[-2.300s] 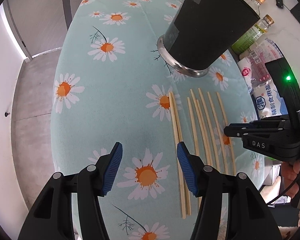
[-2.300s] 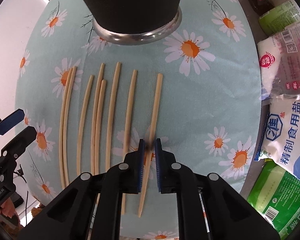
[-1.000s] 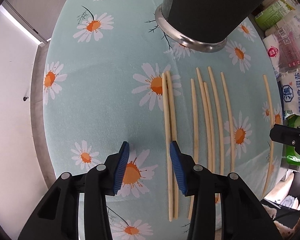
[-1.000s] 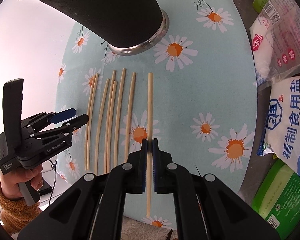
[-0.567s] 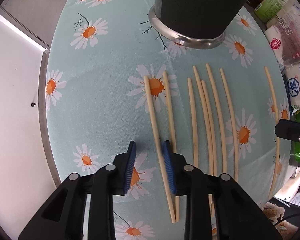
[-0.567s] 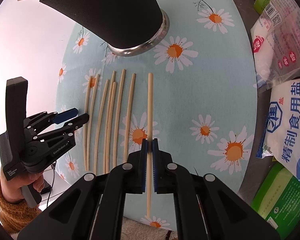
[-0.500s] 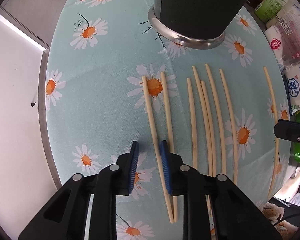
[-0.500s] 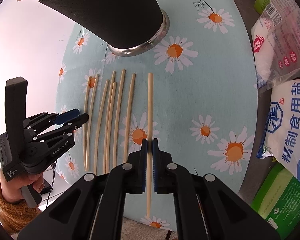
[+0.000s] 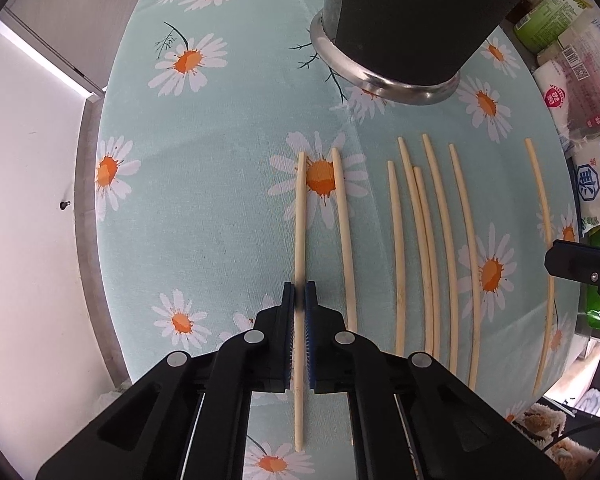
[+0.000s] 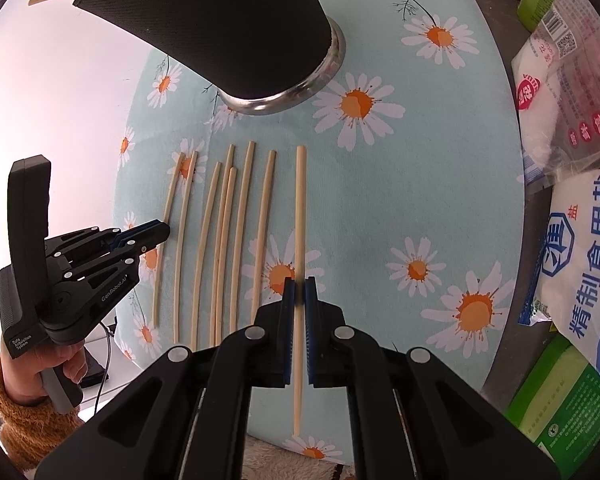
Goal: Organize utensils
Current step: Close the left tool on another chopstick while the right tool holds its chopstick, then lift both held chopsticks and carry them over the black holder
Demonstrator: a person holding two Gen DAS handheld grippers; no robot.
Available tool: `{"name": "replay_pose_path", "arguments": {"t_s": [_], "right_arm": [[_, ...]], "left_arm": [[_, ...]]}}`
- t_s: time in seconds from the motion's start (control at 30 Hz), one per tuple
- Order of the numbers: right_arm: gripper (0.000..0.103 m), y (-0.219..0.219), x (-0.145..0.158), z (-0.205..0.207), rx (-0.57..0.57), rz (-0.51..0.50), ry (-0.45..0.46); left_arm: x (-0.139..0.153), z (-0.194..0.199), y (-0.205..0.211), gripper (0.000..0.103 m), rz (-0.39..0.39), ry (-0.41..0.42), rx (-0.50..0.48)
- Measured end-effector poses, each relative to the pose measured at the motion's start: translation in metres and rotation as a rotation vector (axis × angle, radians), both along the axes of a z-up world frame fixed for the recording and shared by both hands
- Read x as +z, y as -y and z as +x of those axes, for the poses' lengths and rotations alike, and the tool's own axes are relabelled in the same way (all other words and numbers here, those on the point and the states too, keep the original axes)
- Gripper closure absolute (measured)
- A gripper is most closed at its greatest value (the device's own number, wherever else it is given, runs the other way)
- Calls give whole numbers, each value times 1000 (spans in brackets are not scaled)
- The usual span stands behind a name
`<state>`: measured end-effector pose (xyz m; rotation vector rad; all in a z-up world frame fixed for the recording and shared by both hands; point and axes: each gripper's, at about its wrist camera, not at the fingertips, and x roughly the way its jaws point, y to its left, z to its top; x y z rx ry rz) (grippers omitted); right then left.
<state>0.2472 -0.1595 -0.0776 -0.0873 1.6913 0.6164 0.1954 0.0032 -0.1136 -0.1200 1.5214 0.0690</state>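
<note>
Several pale wooden chopsticks lie side by side on the daisy-print tablecloth [image 9: 204, 184]. My left gripper [image 9: 299, 299] is shut on the leftmost chopstick [image 9: 300, 216], its blue pads pinching it near the middle. My right gripper [image 10: 299, 295] is shut on the rightmost chopstick [image 10: 300, 208], which stands apart from the row. The other chopsticks [image 9: 424, 248] lie loose between the two. A tall black utensil holder [image 9: 412, 20] with a steel base stands on the cloth just beyond the chopstick tips. In the right wrist view the left gripper [image 10: 156, 236] shows at the left, held by a hand in a fuzzy sleeve.
Bags of salt [image 10: 580, 256] and other food packets [image 10: 560, 60] crowd the right side beyond the cloth. A green packet [image 10: 556, 400] lies at the lower right. The table edge drops off on the left to a grey floor [image 9: 60, 20].
My left gripper's jaws have closed from wide apart onto the leftmost chopstick, which shifted away from its neighbour. The right gripper keeps its chopstick and has stayed put.
</note>
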Motion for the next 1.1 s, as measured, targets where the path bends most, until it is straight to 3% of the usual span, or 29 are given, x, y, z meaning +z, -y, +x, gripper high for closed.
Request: {"name": "replay_pose_path", "arguments": {"t_s": [0.37, 0.63, 0.87, 1.1], "right_arm": [[97, 4, 0, 0, -45, 16, -4], [97, 11, 3, -5, -112, 167, -43], [97, 22, 20, -4, -160, 289, 8], [97, 24, 60, -3, -153, 415, 149]], "left_arm": [[16, -17, -45, 99, -119, 86, 71], [54, -32, -48, 99, -231, 212, 45], [83, -36, -39, 99, -293, 332, -1], [110, -33, -32, 99, -348, 433, -47]]}}
